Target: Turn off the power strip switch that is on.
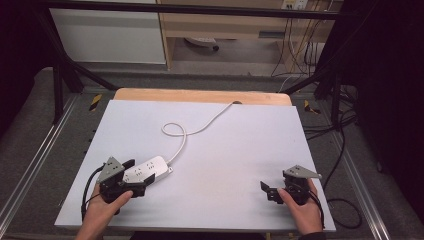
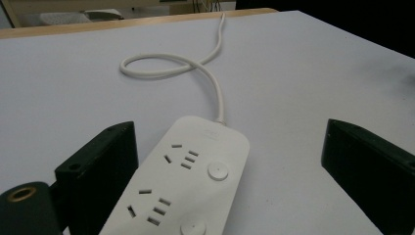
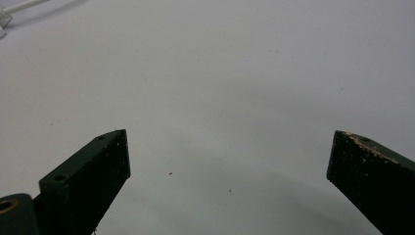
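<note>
Two spread hand-held grippers, left (image 2: 230, 161) astride white power strip (image 2: 183, 178), its faint logo unreadable; right (image 3: 227, 166) empty.

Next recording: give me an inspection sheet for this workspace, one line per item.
Surface: white table top, wooden edge at the far side.
Job's things: white power strip lying flat between the left gripper's jaws, a gap on its right side.
Clutter: nothing seen.
Grippers: left gripper open around the strip; right gripper open, nothing between its jaws.
Cables: strip's white cord loops once, runs to the far edge.
Surroundings: black frame bars, floor cables.
</note>
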Demonstrator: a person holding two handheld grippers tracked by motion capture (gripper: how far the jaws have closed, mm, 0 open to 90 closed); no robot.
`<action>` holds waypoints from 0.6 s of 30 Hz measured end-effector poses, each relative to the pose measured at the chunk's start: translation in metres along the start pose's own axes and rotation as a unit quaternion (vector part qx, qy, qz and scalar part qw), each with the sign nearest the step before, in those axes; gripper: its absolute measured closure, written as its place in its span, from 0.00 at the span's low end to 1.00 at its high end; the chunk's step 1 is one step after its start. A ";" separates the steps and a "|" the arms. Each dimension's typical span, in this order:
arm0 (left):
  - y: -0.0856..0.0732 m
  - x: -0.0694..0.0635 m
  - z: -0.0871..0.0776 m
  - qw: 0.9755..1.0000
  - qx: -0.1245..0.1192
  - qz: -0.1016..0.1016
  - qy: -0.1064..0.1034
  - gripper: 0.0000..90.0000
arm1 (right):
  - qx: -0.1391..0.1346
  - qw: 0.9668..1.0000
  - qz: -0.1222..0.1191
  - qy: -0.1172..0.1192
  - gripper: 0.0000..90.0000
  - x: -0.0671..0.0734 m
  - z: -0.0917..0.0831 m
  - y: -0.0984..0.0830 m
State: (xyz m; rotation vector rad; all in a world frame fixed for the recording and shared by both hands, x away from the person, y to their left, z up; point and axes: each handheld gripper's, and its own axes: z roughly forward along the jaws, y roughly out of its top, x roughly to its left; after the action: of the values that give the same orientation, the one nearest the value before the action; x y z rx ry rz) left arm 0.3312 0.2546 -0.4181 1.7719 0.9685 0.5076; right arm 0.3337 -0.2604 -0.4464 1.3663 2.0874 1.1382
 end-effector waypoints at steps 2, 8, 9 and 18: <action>0.000 0.000 0.000 1.000 -0.002 0.002 0.002 0.07 | 0.000 1.000 0.000 0.000 0.04 0.000 0.000 0.000; 0.001 -0.001 0.000 1.000 -0.006 -0.001 0.012 0.07 | 0.002 1.000 0.000 0.000 0.04 0.000 0.000 0.000; 0.002 0.000 -0.001 1.000 -0.007 0.002 0.015 0.07 | 0.002 1.000 -0.001 0.000 0.04 0.000 0.000 0.000; 0.005 -0.001 -0.005 0.999 -0.021 0.000 0.025 0.07 | 0.000 1.000 0.000 0.000 0.04 0.000 0.000 0.000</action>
State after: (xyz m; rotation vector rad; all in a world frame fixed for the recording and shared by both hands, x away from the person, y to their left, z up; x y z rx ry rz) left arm 0.3290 0.2563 -0.4114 1.7281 0.9853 0.5701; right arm 0.3338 -0.2603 -0.4464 1.3665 2.0878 1.1363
